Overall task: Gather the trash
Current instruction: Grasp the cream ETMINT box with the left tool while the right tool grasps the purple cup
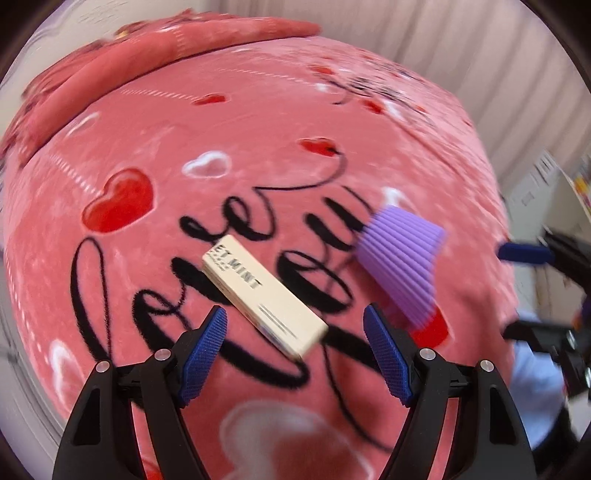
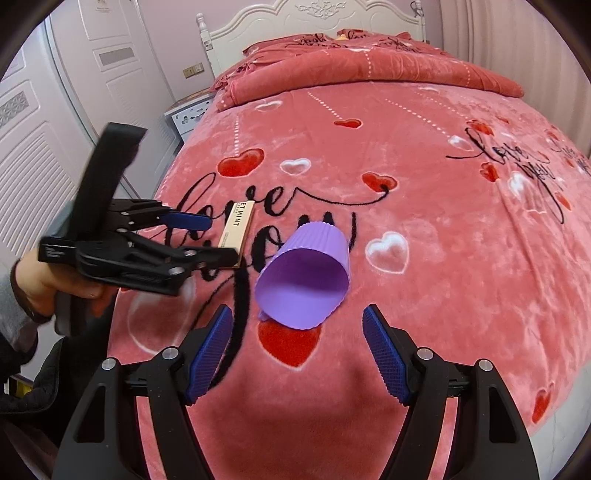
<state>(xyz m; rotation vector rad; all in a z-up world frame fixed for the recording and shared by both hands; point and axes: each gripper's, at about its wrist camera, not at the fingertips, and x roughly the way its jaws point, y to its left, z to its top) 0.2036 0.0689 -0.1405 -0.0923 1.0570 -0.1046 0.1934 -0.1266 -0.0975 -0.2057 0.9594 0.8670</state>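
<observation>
Left wrist view: left gripper (image 1: 293, 326) jaws spread wide right over a cream box (image 1: 264, 297), nothing pinched. Right gripper (image 2: 297, 325) jaws also spread, empty, just short of a purple cup (image 2: 303, 275) tipped on its side. Both lie near the bed's (image 2: 461, 258) foot edge.

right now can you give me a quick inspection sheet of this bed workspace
surface: pink heart-print blanket spread over the bed, folded quilt at the head end
job's things: cream mint box lying flat; purple ribbed cup on its side, mouth toward the right wrist camera
clutter: nothing seen
grippers: left gripper open, just short of the box; right gripper open, just short of the cup; neither holds anything
cables: nothing seen
surroundings: white headboard, white wardrobe doors, small bedside cabinet
</observation>
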